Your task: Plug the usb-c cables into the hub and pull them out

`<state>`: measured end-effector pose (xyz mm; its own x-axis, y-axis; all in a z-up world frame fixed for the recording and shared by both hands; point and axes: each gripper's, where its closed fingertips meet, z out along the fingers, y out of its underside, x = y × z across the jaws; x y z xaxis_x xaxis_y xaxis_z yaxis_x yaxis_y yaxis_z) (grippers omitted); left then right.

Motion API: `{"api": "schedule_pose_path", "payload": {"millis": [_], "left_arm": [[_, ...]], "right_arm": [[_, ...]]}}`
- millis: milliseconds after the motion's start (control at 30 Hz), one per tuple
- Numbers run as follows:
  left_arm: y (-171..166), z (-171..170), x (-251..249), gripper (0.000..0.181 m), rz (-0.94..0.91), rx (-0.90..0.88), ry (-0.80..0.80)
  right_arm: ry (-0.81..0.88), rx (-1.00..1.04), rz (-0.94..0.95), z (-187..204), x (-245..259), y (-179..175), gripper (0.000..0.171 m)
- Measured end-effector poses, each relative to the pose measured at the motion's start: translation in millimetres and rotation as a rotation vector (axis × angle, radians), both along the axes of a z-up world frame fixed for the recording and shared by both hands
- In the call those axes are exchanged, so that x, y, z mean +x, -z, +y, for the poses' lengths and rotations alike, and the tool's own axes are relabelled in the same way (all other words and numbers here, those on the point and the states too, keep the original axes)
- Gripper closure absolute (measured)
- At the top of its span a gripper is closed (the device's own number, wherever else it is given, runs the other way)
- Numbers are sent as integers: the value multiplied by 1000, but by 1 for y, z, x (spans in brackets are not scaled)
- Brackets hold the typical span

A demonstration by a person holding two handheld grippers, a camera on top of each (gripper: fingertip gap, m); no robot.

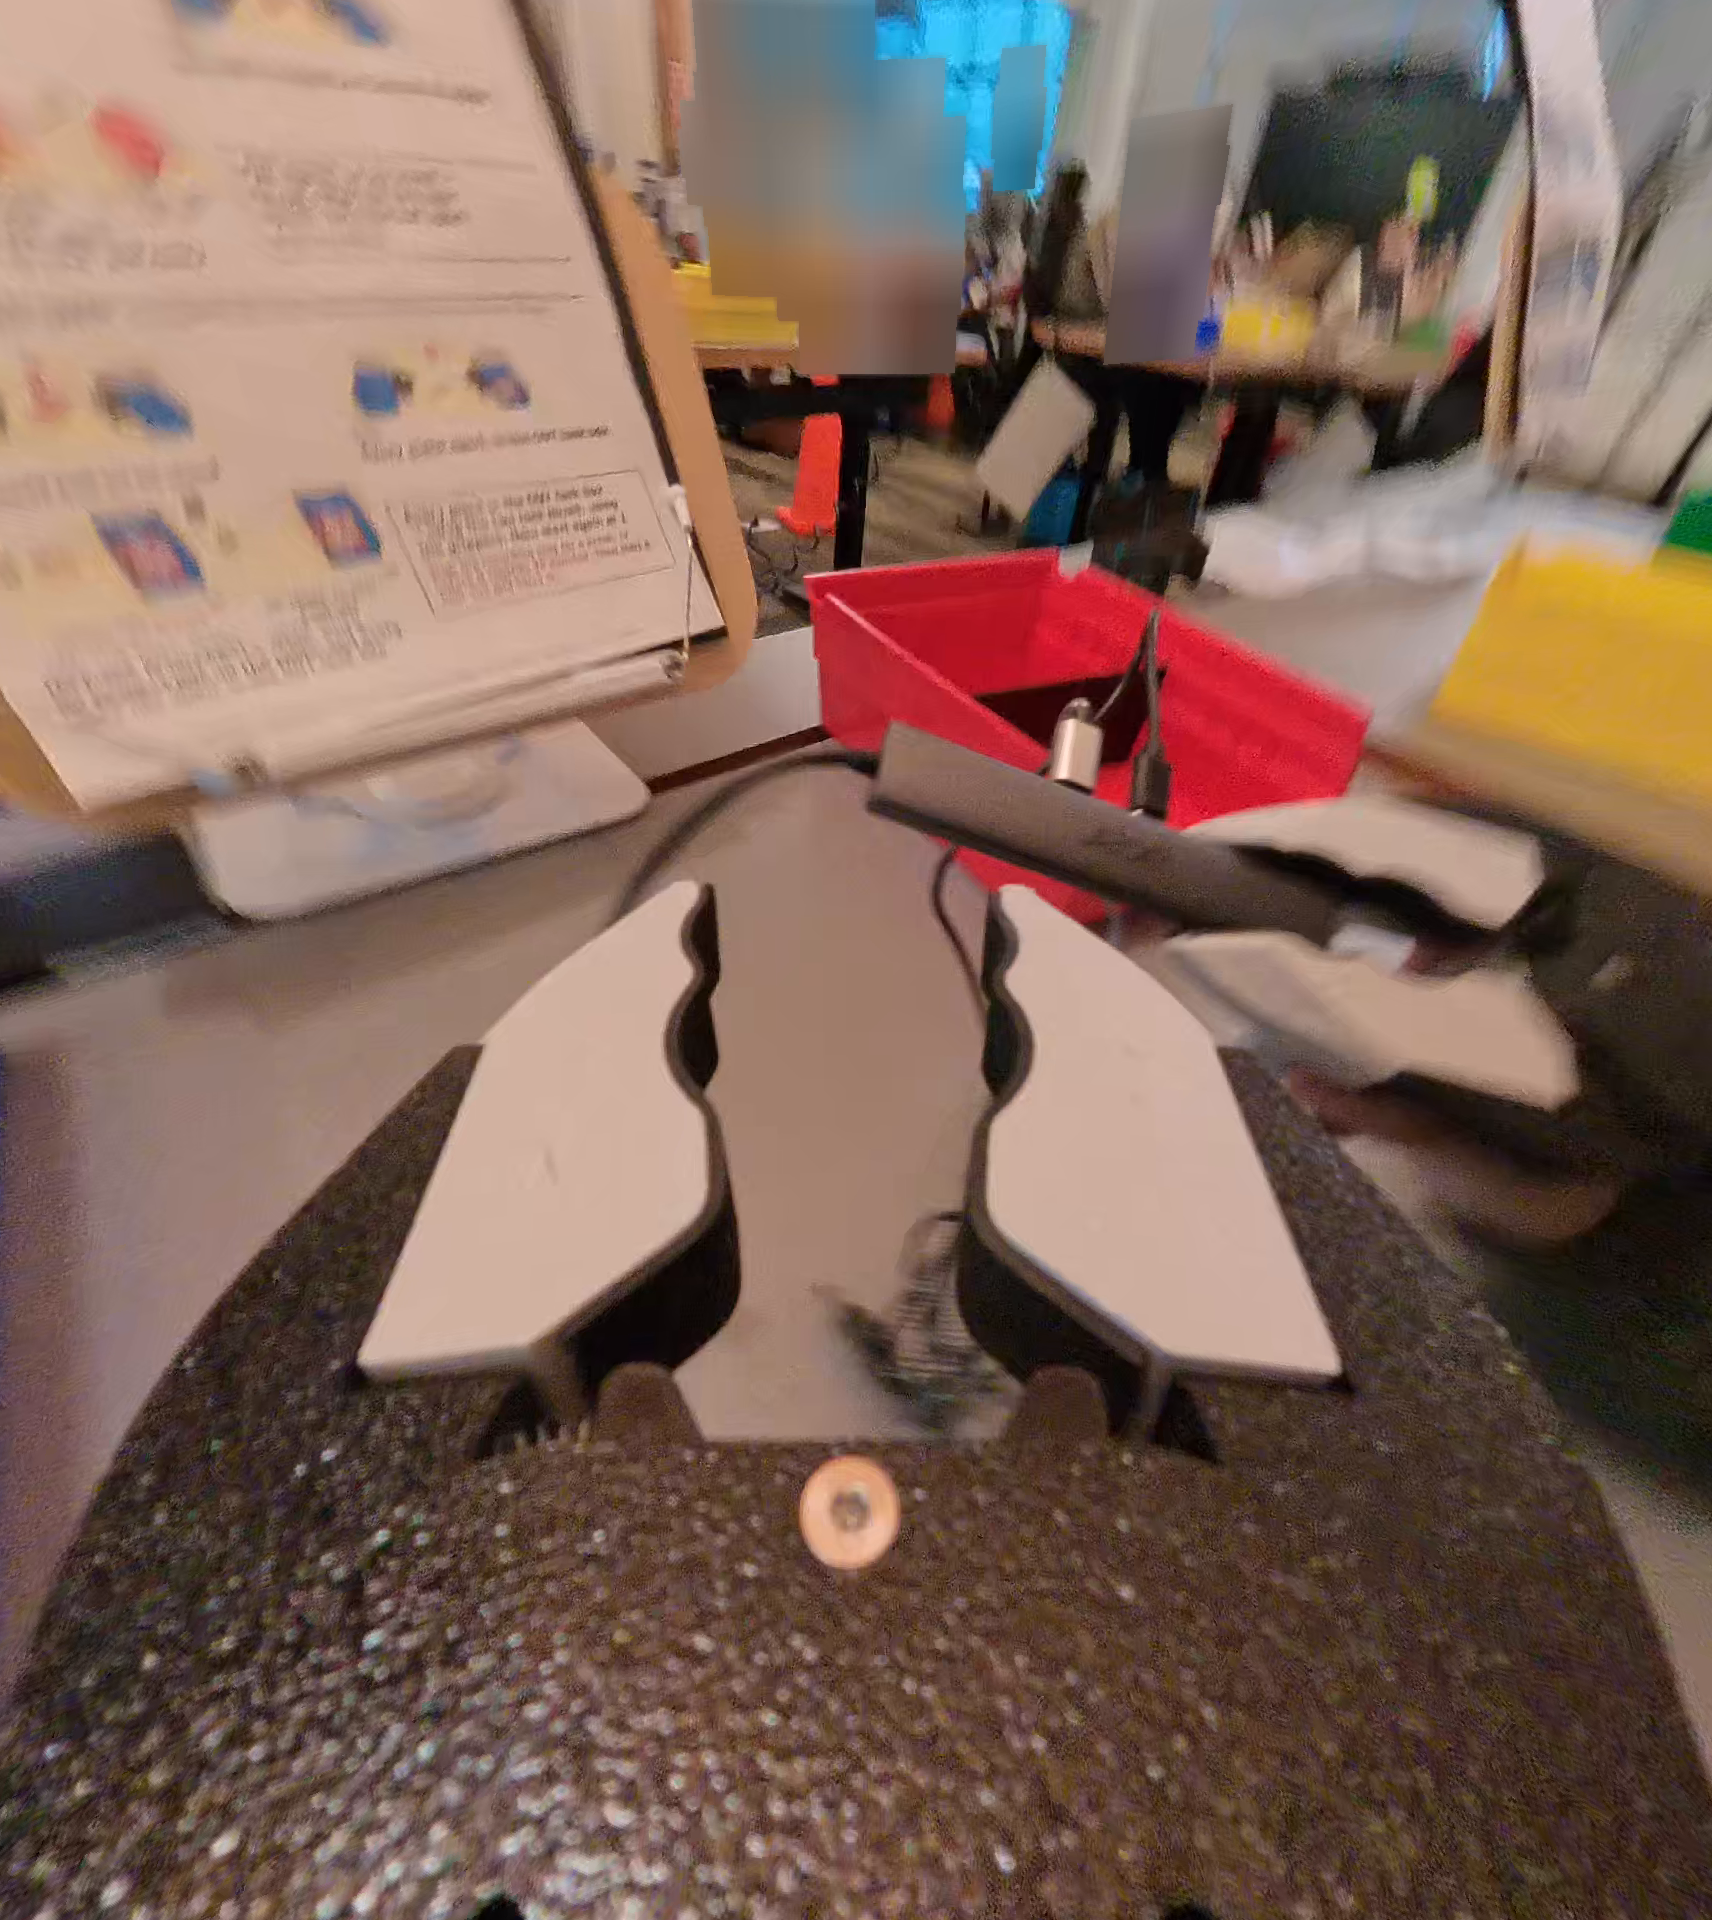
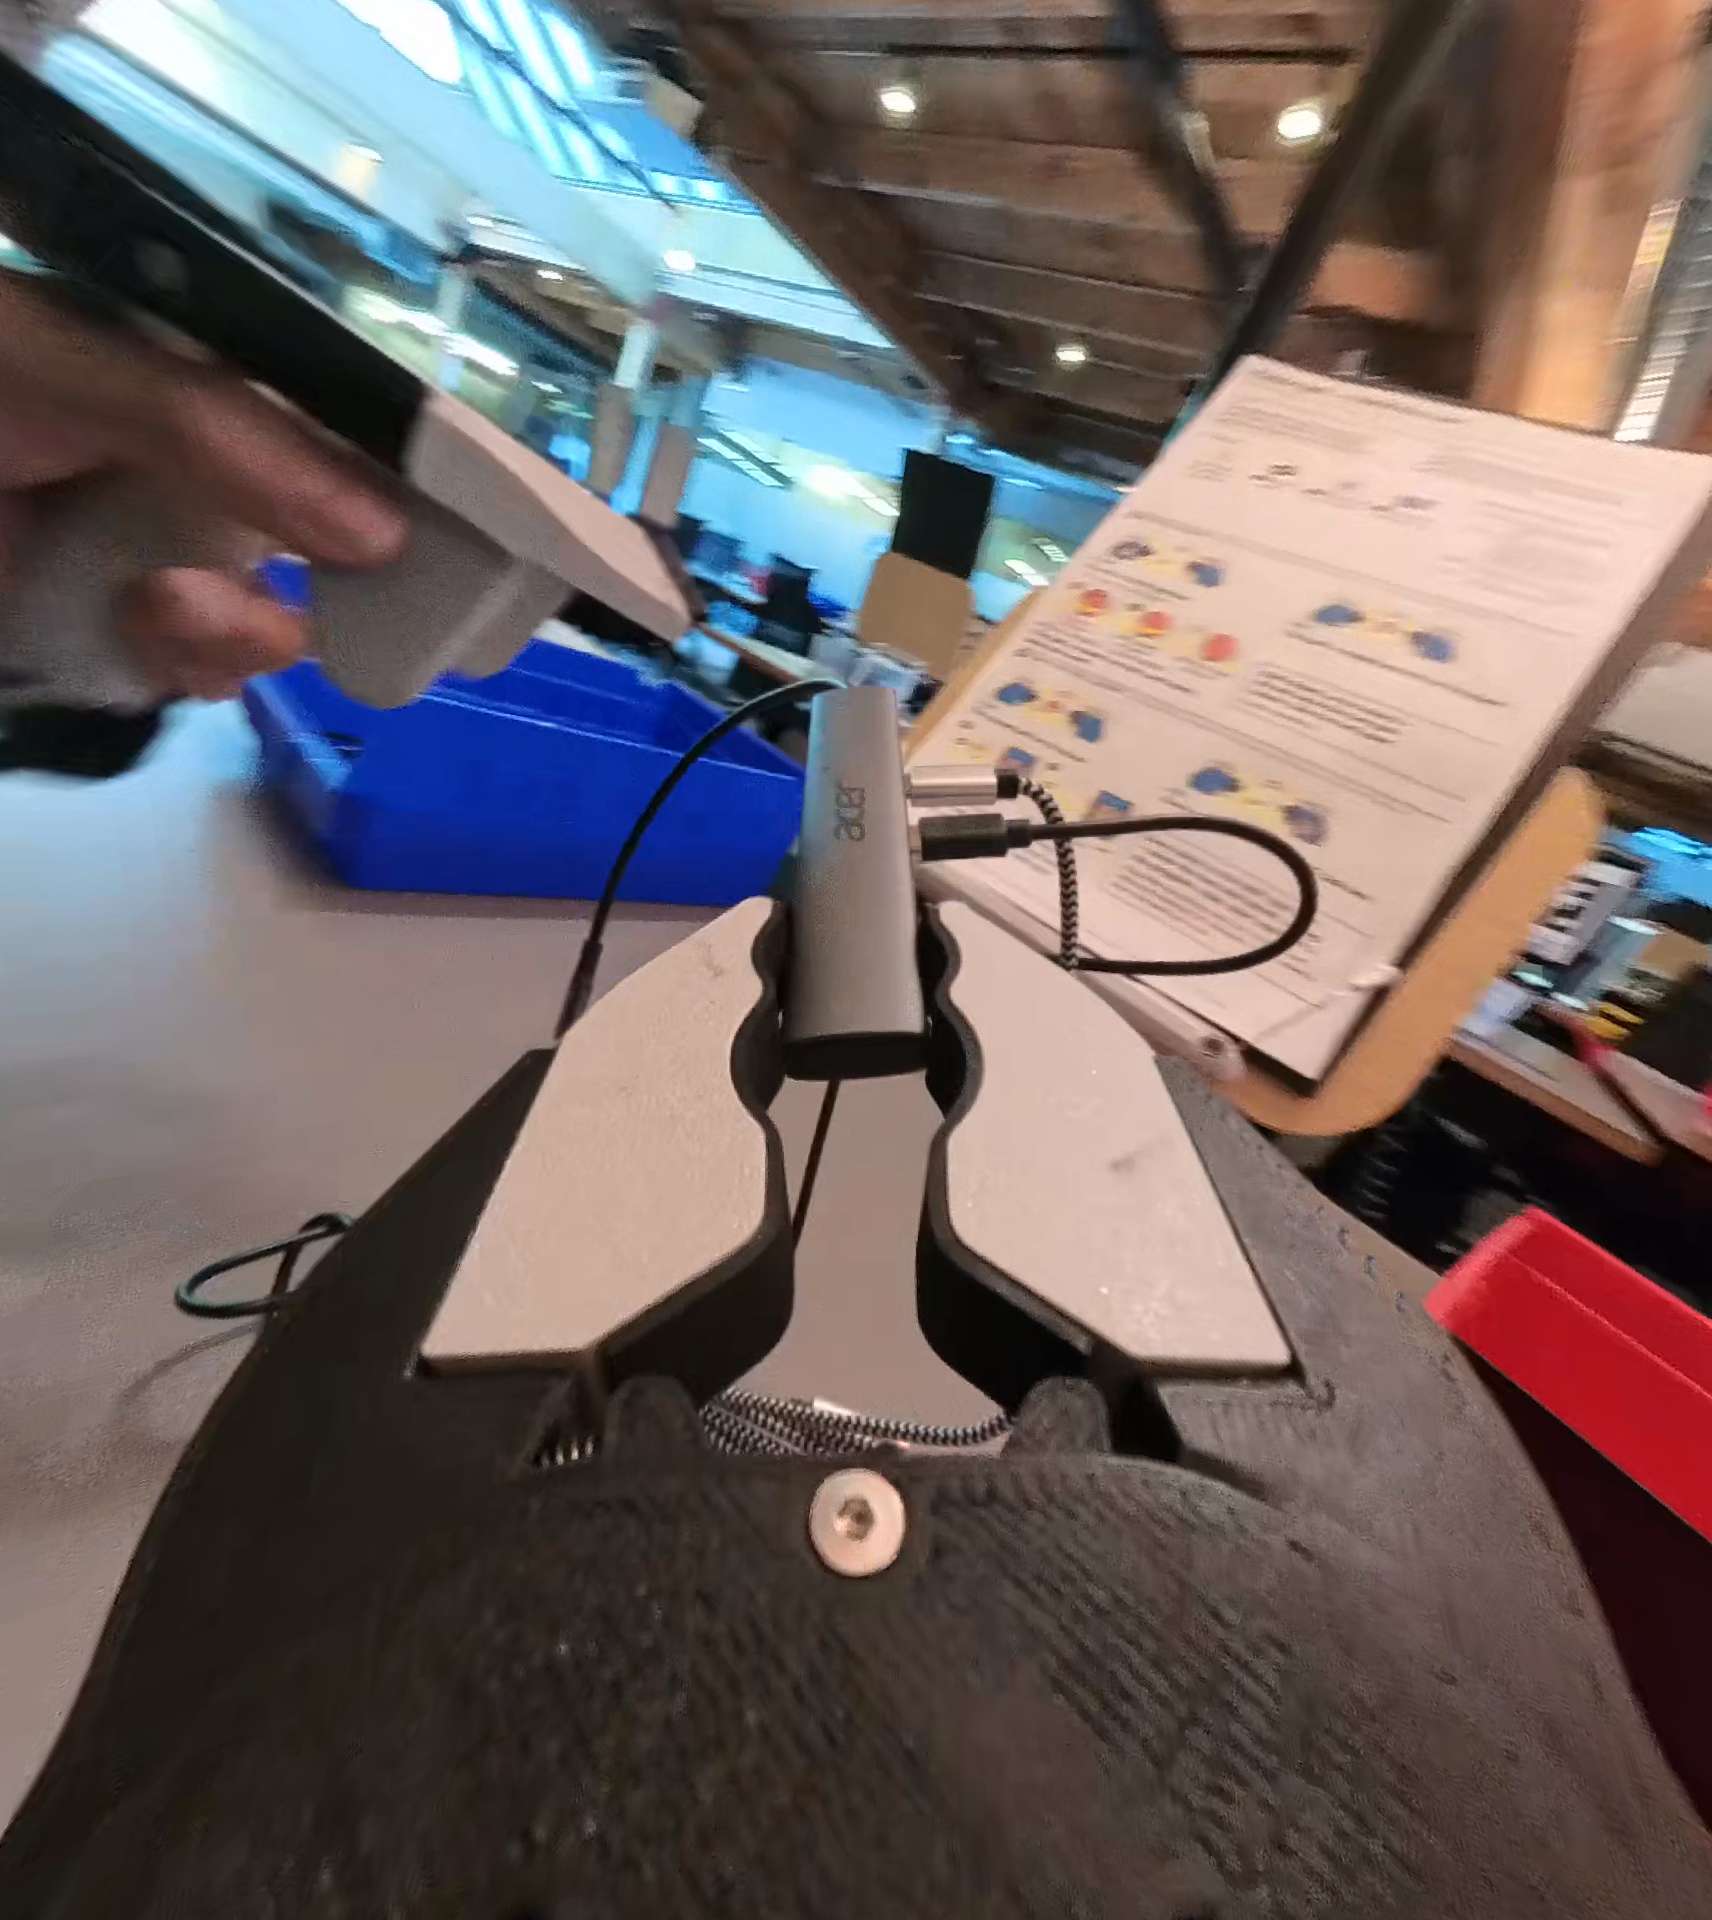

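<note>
My right gripper is shut on the near end of a slim grey hub and holds it above the table. Two USB-C cables are plugged into its side: a silver plug on a braided cable and a black plug on a looping black cable. The hub's own thin black lead arcs off its far end. My left gripper is open and empty. In the left wrist view the hub sits ahead to the right, held by the right gripper, with the silver plug and the black plug standing up from it.
A red bin stands just behind the hub, a yellow bin to its right. A blue bin sits on the grey table. A clipboard with an instruction sheet leans on a stand. A hand holds the left gripper.
</note>
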<state>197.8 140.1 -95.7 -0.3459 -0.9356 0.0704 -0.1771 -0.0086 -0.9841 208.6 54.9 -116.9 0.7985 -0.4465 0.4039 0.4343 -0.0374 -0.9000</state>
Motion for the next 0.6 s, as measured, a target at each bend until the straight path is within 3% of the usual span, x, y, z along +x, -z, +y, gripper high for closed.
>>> {"api": "schedule_pose_path", "payload": {"millis": [67,167,267,333,600], "left_arm": [[12,-22,-9,135,63,-278,16],[28,-53,-13,135,184,-638,165],[21,-59,-13,158,194,-917,291],[18,-64,-16,169,196,-962,364],[22,-58,-16,172,199,-1104,382]], "right_arm": [[75,16,-35,1,-1,1,147],[88,43,-42,8,-14,2,148],[65,29,-46,14,-24,3,147],[68,31,-41,14,-26,2,147],[13,6,10,22,-30,8,147]]}}
